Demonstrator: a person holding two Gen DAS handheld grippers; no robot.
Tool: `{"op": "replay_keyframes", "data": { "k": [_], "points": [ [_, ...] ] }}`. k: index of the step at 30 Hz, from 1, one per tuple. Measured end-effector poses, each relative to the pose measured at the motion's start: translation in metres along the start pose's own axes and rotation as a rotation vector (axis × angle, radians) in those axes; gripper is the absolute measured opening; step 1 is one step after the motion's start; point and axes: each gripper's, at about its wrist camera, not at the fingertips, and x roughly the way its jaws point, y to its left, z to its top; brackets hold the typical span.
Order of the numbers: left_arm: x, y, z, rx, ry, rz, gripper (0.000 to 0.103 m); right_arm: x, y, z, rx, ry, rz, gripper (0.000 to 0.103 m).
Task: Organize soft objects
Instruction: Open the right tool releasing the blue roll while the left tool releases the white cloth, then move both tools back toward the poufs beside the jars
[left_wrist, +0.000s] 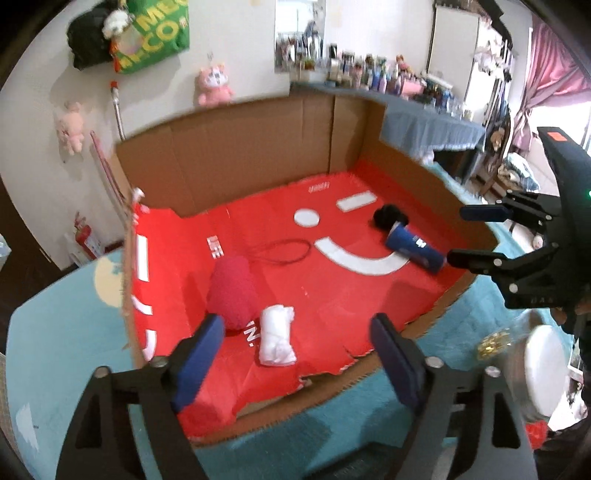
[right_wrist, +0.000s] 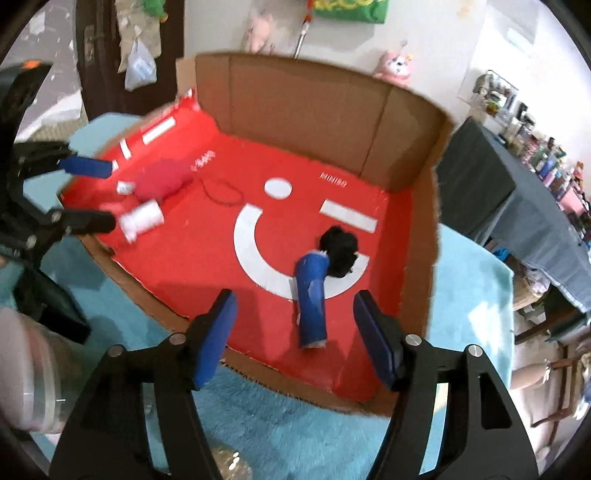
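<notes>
While both grippers (left_wrist: 299, 354) (right_wrist: 293, 336) hang wide and empty, white roll (left_wrist: 277, 339) and blue roll (right_wrist: 312, 306) may unroll in the box (right_wrist: 295, 110).

Teal fluffy blanket (right_wrist: 295, 424) spread as the surface, bearing a shallow cardboard tray (right_wrist: 306, 107) lined in red

A lived-in room of a home is showing here, likely a bedroom. Pink plush toys (left_wrist: 215, 85) are hanging on the white wall at the upper left of the left wrist view. A long shelf draped in blue cloth (left_wrist: 424, 122) is carrying rows of small bottles and figures at the upper right. Pink curtains (left_wrist: 550, 74) are hanging at the far right, and a fluffy turquoise blanket (right_wrist: 288, 424) is spreading across the bottom.
</notes>
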Motion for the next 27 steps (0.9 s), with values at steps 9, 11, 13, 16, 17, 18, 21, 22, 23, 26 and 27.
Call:
{"op": "replay_keyframes", "data": {
  "k": [9, 11, 13, 16, 17, 18, 21, 22, 23, 26, 27],
  "points": [
    [-0.085, -0.035, -0.016, -0.025, -0.251, 0.062, 0.103, -0.094, 0.004, -0.012, 0.069, -0.196, -0.094, 0.075],
    [-0.102, -0.045, -0.024, -0.033, -0.300, 0.074, 0.103, -0.117, 0.013, -0.020, 0.071, -0.248, -0.113, 0.075],
    [-0.113, -0.052, -0.032, -0.042, -0.331, 0.070, 0.103, -0.138, 0.025, -0.030, 0.075, -0.302, -0.140, 0.075],
    [-0.126, -0.060, -0.047, -0.071, -0.370, 0.055, 0.103, -0.165, 0.040, -0.047, 0.075, -0.377, -0.172, 0.077],
    [-0.129, -0.064, -0.052, -0.078, -0.380, 0.058, 0.103, -0.173, 0.047, -0.054, 0.079, -0.402, -0.179, 0.082],
    [-0.133, -0.068, -0.060, -0.084, -0.398, 0.057, 0.103, -0.182, 0.053, -0.063, 0.084, -0.431, -0.183, 0.087],
    [-0.143, -0.078, -0.079, -0.102, -0.432, 0.054, 0.103, -0.200, 0.069, -0.083, 0.075, -0.497, -0.189, 0.088],
    [-0.146, -0.082, -0.085, -0.108, -0.442, 0.053, 0.103, -0.205, 0.076, -0.091, 0.080, -0.514, -0.200, 0.088],
    [-0.148, -0.085, -0.091, -0.114, -0.451, 0.058, 0.103, -0.208, 0.079, -0.097, 0.089, -0.522, -0.207, 0.088],
    [-0.153, -0.093, -0.110, -0.127, -0.479, 0.076, 0.103, -0.212, 0.086, -0.116, 0.140, -0.535, -0.194, 0.091],
    [-0.152, -0.096, -0.117, -0.137, -0.485, 0.082, 0.103, -0.211, 0.087, -0.122, 0.160, -0.536, -0.180, 0.092]
  ]
}}
